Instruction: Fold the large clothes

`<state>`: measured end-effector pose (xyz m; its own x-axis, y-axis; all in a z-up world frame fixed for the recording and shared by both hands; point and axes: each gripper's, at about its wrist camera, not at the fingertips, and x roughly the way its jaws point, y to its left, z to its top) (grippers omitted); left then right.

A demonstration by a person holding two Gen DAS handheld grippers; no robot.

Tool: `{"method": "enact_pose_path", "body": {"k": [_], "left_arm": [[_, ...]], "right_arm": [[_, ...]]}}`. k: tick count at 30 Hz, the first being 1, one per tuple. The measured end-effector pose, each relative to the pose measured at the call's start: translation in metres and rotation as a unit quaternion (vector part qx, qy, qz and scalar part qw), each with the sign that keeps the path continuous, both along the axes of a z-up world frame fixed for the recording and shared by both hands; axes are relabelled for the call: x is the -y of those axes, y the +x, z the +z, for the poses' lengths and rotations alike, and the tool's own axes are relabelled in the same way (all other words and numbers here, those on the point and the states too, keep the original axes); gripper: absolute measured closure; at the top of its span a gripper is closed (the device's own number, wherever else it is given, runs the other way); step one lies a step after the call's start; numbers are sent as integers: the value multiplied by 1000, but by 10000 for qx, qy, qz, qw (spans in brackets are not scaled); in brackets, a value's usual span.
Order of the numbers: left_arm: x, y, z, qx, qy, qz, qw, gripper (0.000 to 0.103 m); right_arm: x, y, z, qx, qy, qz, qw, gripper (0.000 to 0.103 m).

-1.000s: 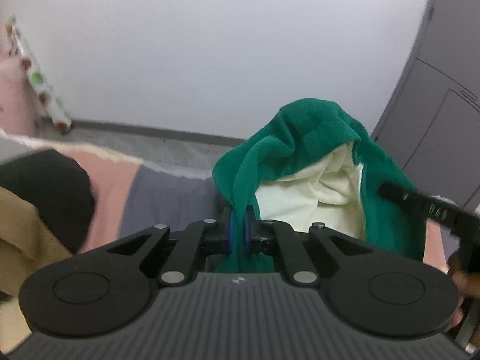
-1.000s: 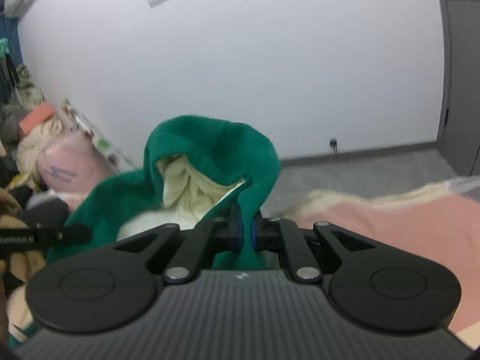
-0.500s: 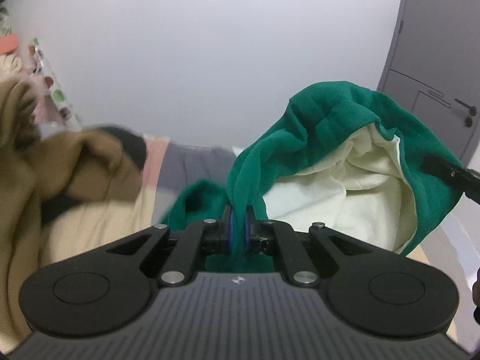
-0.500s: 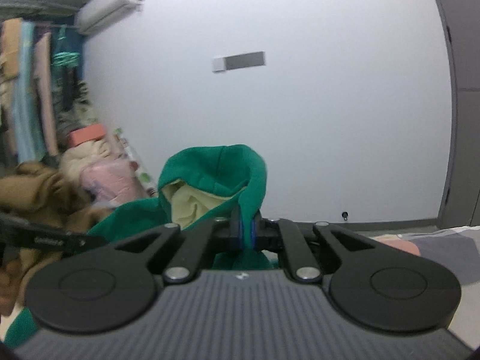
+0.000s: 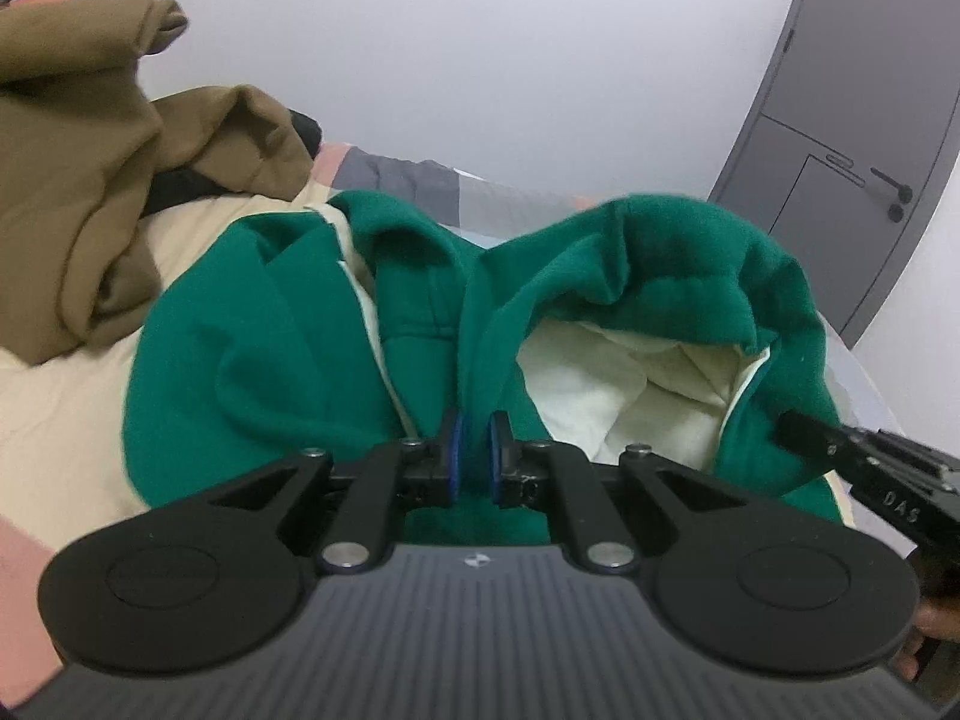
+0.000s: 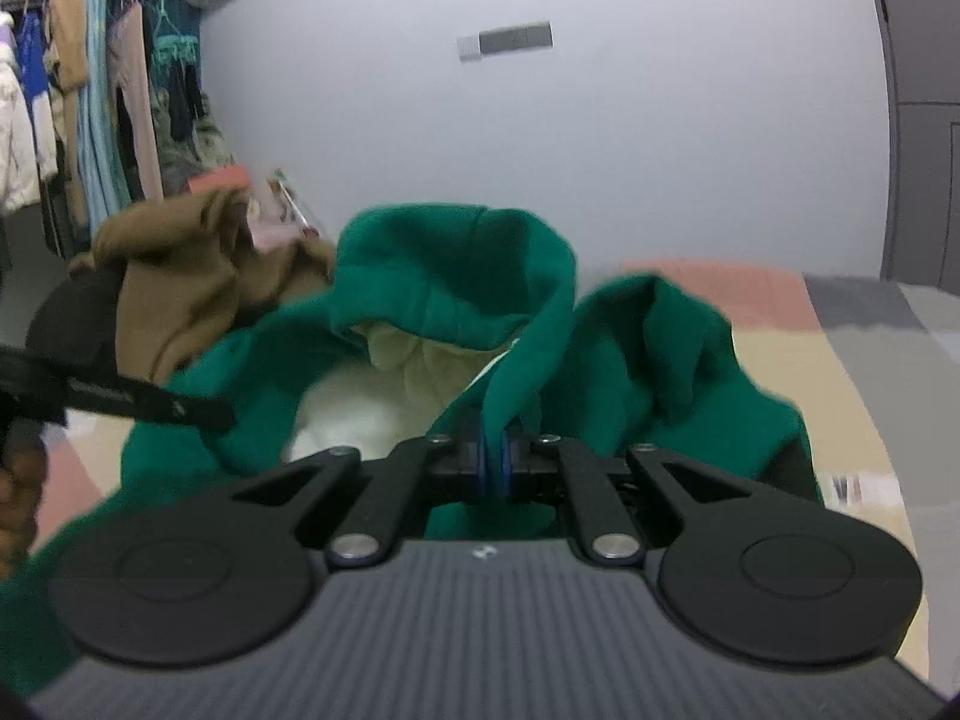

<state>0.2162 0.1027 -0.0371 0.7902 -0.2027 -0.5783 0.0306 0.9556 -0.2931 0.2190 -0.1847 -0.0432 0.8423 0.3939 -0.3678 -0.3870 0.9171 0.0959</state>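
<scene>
A green hoodie (image 5: 258,360) with a cream lining (image 5: 606,384) lies bunched on the bed, its hood opening up towards me. My left gripper (image 5: 473,456) is shut on a fold of its green edge. My right gripper (image 6: 494,461) is shut on another green edge of the hoodie (image 6: 456,276) beside the hood opening. The right gripper also shows at the right of the left wrist view (image 5: 840,450), and the left gripper at the left of the right wrist view (image 6: 138,405). The hoodie's lower part is hidden behind the gripper bodies.
A heap of brown clothing (image 5: 78,198) lies at the left on the bed; it also shows in the right wrist view (image 6: 180,276). The bed cover (image 6: 840,360) is pink, cream and grey. A grey door (image 5: 852,138) stands right. Clothes hang on a rack (image 6: 90,96).
Both grippers have come down with the hoodie from held up in the air to low over the bed. The hoodie's body now rests spread on the cover.
</scene>
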Motion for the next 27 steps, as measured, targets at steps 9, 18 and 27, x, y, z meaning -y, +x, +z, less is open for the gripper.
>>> {"method": "enact_pose_path", "body": {"k": [9, 18, 27], "left_arm": [[-14, -48, 0, 69, -97, -128, 9998, 70], [-18, -47, -21, -165, -133, -131, 9997, 70], [-32, -36, -41, -248, -340, -154, 9990, 70]], "right_arm": [[13, -16, 18, 91, 440, 79, 9990, 18], [-18, 28, 51, 229, 511, -9, 9984, 19], [-78, 90, 33, -230, -512, 199, 9982, 20]]}}
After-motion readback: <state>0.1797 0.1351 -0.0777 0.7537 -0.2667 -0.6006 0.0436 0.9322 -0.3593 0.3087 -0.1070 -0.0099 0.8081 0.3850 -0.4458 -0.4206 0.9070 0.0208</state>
